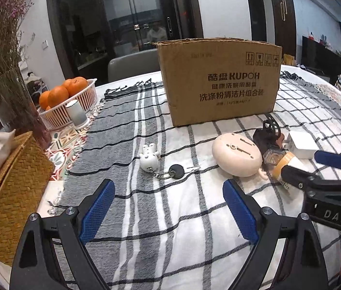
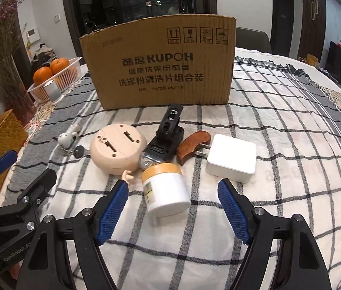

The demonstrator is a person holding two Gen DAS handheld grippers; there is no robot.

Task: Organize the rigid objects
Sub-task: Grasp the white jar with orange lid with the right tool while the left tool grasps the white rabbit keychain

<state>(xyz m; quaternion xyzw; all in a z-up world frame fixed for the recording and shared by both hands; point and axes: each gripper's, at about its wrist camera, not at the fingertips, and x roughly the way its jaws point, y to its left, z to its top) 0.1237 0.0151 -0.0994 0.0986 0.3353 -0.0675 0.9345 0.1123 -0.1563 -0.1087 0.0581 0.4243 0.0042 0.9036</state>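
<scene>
A brown cardboard box (image 2: 160, 65) stands open at the back of the checked cloth; it also shows in the left wrist view (image 1: 221, 79). In front of it lie a beige round doll head (image 2: 117, 152), a black clip light (image 2: 165, 137), a wooden handle piece (image 2: 192, 145), a white plug charger (image 2: 231, 158), a white jar with a tan lid (image 2: 165, 188) on its side, and a white figure keychain with a key (image 1: 149, 160). My right gripper (image 2: 172, 207) is open, with the jar between its fingers and untouched. My left gripper (image 1: 168, 207) is open and empty, short of the keychain.
A white basket of oranges (image 1: 73, 96), a small grey cylinder (image 1: 76, 114), a vase of dried flowers (image 1: 8, 77) and a woven tissue box (image 1: 8, 193) stand at the left. A grey chair (image 1: 134, 64) stands behind the table.
</scene>
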